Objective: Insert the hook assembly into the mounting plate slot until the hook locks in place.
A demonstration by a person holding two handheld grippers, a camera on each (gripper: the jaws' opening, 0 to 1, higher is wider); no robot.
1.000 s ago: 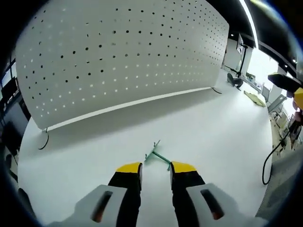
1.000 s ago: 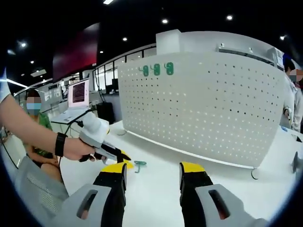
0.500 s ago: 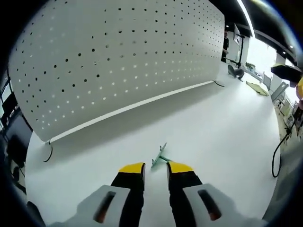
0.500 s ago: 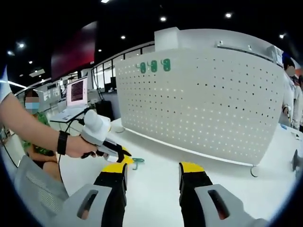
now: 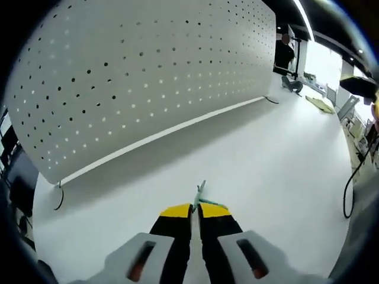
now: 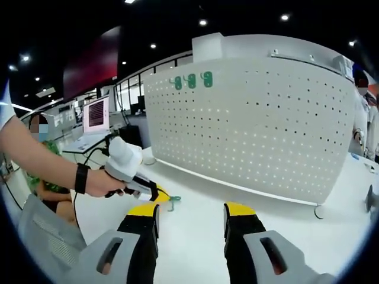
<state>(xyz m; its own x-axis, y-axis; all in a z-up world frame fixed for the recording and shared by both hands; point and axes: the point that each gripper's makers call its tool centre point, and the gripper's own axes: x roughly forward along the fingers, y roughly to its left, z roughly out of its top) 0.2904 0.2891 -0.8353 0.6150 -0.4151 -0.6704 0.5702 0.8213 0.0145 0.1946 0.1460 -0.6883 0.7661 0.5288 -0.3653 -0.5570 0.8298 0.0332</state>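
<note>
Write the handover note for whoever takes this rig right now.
Left gripper: jaws shut on the green hook, low on the white table.
Right gripper: open, empty, hovering above the table.
Pegboard stands upright on the table; three green hooks already hang near its top left corner.
Done: hook gripped.
Left: lift it, carry it to the pegboard, push it into the holes until it locks.

Green hook (image 5: 201, 193), white dotted pegboard (image 5: 148, 71)
</note>
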